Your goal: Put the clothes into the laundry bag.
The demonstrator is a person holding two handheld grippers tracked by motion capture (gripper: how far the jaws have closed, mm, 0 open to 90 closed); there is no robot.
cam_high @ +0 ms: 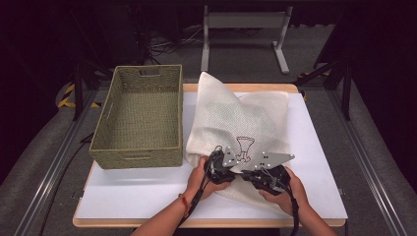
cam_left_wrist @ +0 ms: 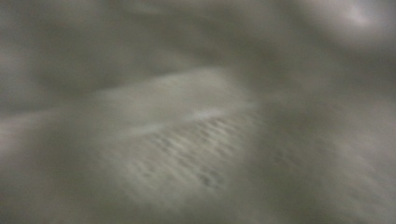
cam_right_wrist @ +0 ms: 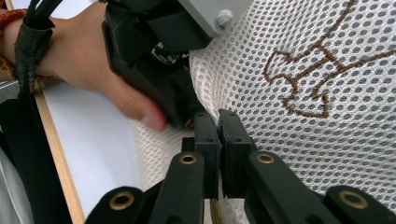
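Right tongs [cam_right_wrist: 218,122] clamped on mesh bag [cam_high: 231,118] edge, basket [cam_high: 140,118] alongside

White mesh bag [cam_high: 231,120] with a brown embroidered emblem lies on the white table [cam_high: 147,191], just right of an empty woven green basket [cam_high: 140,118]. Left gripper [cam_high: 216,164] and right gripper [cam_high: 260,174] sit close together on the bag's near edge, both hand-held; jaw state not discernible.

No legible txt, labels or nos.
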